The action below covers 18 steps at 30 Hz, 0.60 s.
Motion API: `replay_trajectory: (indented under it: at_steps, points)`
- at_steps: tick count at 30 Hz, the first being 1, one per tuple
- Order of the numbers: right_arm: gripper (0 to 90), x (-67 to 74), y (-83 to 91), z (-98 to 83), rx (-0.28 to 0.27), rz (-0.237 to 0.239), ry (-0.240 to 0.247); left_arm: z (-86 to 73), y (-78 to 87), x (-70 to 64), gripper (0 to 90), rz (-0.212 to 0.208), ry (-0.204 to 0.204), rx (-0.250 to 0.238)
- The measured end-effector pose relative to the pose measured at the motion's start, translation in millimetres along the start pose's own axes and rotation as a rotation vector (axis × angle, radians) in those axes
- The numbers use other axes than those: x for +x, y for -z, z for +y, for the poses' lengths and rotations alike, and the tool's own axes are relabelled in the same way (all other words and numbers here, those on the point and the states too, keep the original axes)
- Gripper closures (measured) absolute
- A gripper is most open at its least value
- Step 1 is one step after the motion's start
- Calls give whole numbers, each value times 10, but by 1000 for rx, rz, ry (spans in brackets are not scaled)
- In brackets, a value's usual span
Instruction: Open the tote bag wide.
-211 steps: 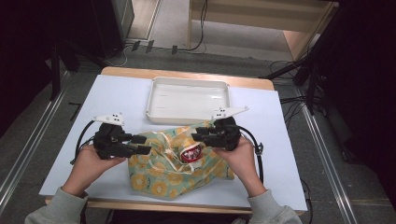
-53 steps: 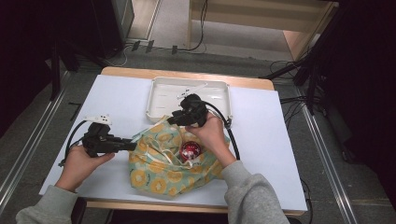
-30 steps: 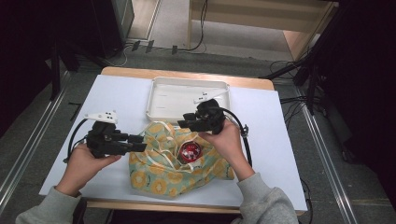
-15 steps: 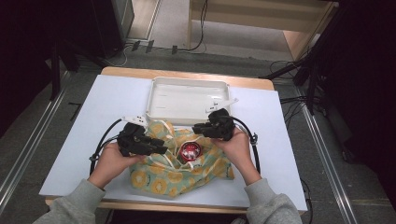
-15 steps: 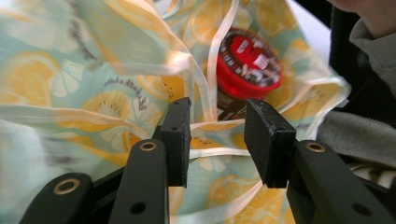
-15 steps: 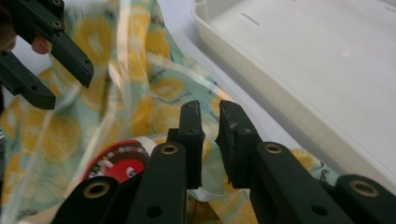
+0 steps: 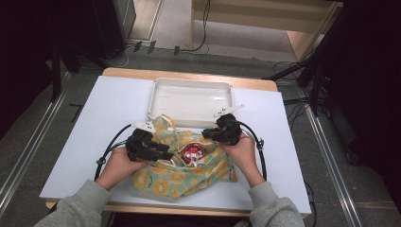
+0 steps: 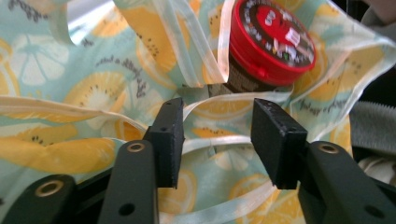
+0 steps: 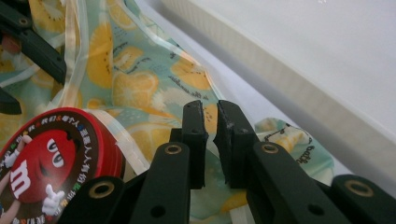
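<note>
Grippers at lemon-print drawstring fabric bag (image 7: 189, 172), mouth open on white table (image 7: 94, 123).
Left gripper (image 8: 217, 135) jaws half open, just been opening, straddling pale drawstring ribbon (image 8: 205, 142); right gripper (image 9: 211, 140) nearly closed, just been closing, bag edge between the jaws. Red-lidded round candy tub (image 7: 193, 152) inside bag; white rectangular tray (image 7: 189, 97) beyond.

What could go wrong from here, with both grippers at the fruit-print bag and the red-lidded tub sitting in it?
1. The left gripper has its jaws open around thin drawstring ribbons; it may close on a ribbon alone and pull the bag shut rather than open.
2. The right gripper is nearly shut at the bag's edge; whether it holds fabric is unclear, so it could slip off.
3. The red-lidded tub lies loose in the opening and may roll or tip out if the bag is lifted.
</note>
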State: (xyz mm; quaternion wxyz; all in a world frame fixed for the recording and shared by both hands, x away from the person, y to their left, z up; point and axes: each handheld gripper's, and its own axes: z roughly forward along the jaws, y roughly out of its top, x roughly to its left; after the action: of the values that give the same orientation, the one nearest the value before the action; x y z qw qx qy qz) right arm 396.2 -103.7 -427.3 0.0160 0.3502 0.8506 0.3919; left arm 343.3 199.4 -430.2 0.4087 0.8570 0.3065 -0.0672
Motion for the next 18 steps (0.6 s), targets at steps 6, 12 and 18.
replay_trajectory:
  at_steps: [6,12,18]
  points:
    - [835,-35,22,-63,11,-27,1,-18,-38,2,529,3,-20,37]
    - [838,-140,51,-169,20,-47,-33,-136,-21,-86,557,-38,-9,56]
    - [839,-154,51,-220,28,-57,-36,-295,-3,-174,635,-76,18,79]
